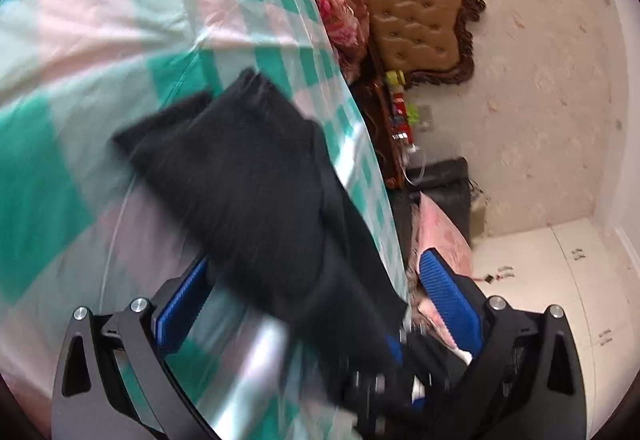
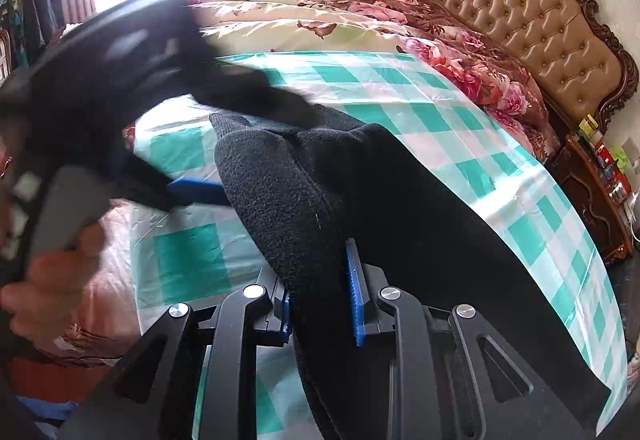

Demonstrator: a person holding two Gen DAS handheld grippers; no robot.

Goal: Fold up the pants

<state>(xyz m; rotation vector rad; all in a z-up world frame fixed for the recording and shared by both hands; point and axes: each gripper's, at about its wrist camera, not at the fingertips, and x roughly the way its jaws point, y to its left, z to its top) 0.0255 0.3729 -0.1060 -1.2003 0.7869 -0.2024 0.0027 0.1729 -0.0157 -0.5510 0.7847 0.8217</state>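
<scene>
The black pants lie folded on a green, pink and white checked cloth on the bed. In the left wrist view my left gripper stands open over the pants' near end, its blue pads wide apart and the fabric loose between them. In the right wrist view my right gripper is shut on a thick fold of the black pants. The left gripper shows there too, blurred, at the pants' left side with a hand on its grip.
A tufted tan headboard and a floral quilt lie beyond the checked cloth. A dark wooden nightstand with small items stands at the right. White floor tiles show past the bed edge.
</scene>
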